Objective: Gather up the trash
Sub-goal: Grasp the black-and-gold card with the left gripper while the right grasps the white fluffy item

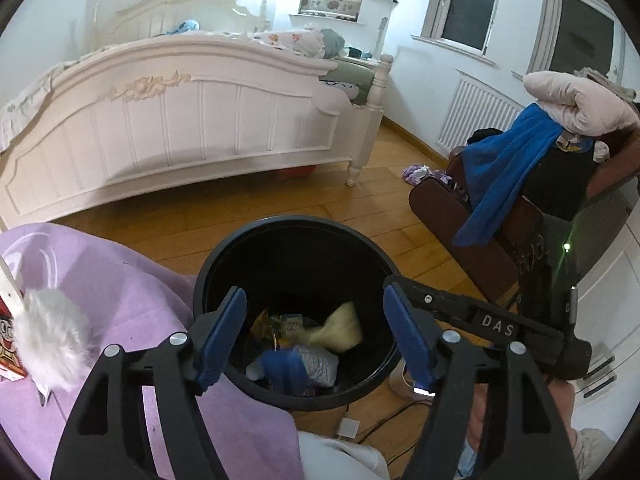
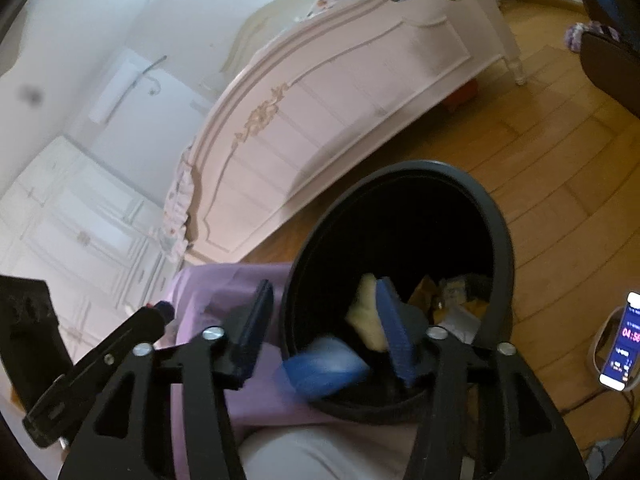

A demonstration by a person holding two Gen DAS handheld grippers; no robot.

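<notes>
Bedroom floor: left gripper (image 1: 316, 336) wide open over bin (image 1: 224, 256), seemingly empty.

Much of the bin's contents stays unreadable to us

We see a blurred blue object (image 2: 326, 366) at the near rim of the trash bin (image 1: 208, 276), just ahead of the right gripper (image 2: 324, 336), too smeared to name. The wrappers (image 1: 316, 364) deep inside, beyond the left gripper (image 1: 316, 340), are too small to identify. A phone (image 2: 622, 344) to the right is cut by the picture's edge.
</notes>
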